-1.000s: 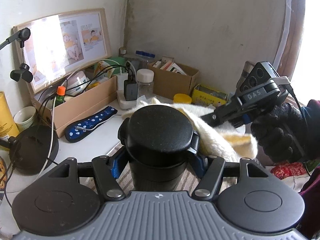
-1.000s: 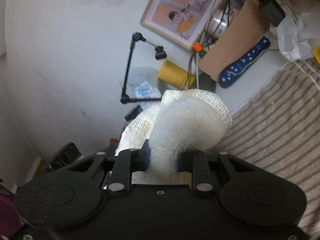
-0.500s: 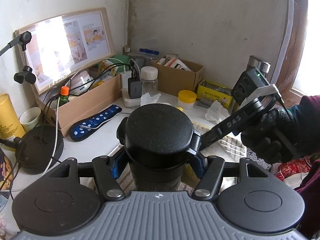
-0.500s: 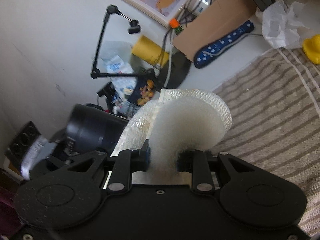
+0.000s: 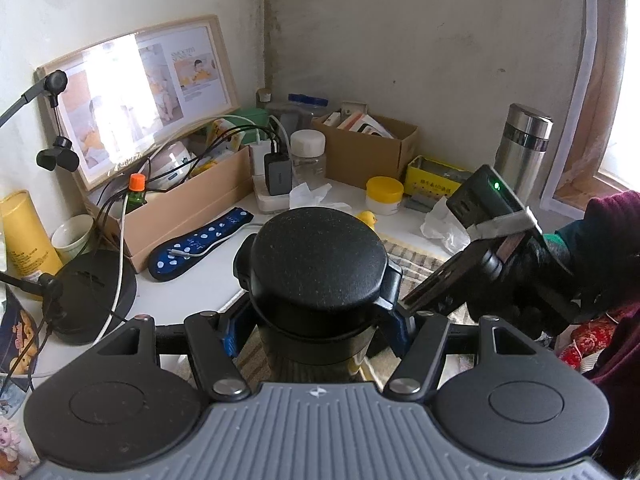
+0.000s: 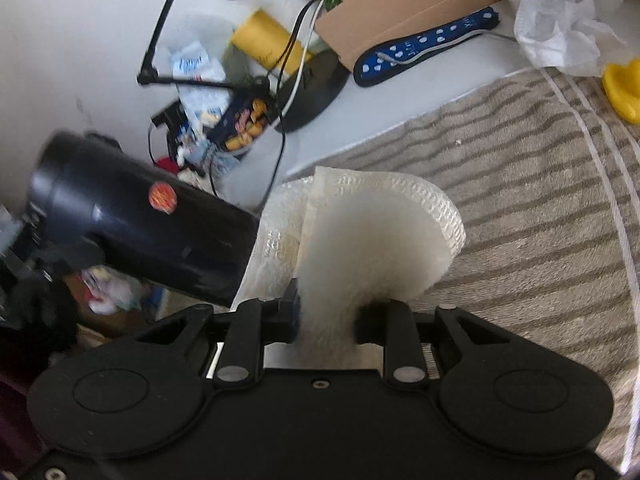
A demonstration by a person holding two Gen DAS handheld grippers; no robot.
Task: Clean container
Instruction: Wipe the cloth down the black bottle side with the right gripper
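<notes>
My left gripper (image 5: 318, 322) is shut on a black lidded container (image 5: 318, 280), held upright above the striped mat (image 5: 416, 258). In the right wrist view the same black container (image 6: 140, 220) shows at the left, with a round orange sticker. My right gripper (image 6: 326, 318) is shut on a folded white cloth (image 6: 372, 236), which touches the container's lower side. The right gripper body (image 5: 476, 248) shows at the right of the left wrist view, in a black-gloved hand; the cloth is hidden there.
On the white desk: a cardboard box (image 5: 192, 208) with cables, a blue dotted case (image 5: 200, 242), a black lamp base (image 5: 90, 292), a yellow-lidded jar (image 5: 385, 195), a small yellow duck (image 5: 366, 220), crumpled tissue (image 5: 444, 222), a steel flask (image 5: 522, 148), a framed picture (image 5: 136, 96).
My right gripper has swung down with the cloth, from above the container's lid to its lower side. The cloth no longer shows in the left wrist view. The left gripper holds still.
</notes>
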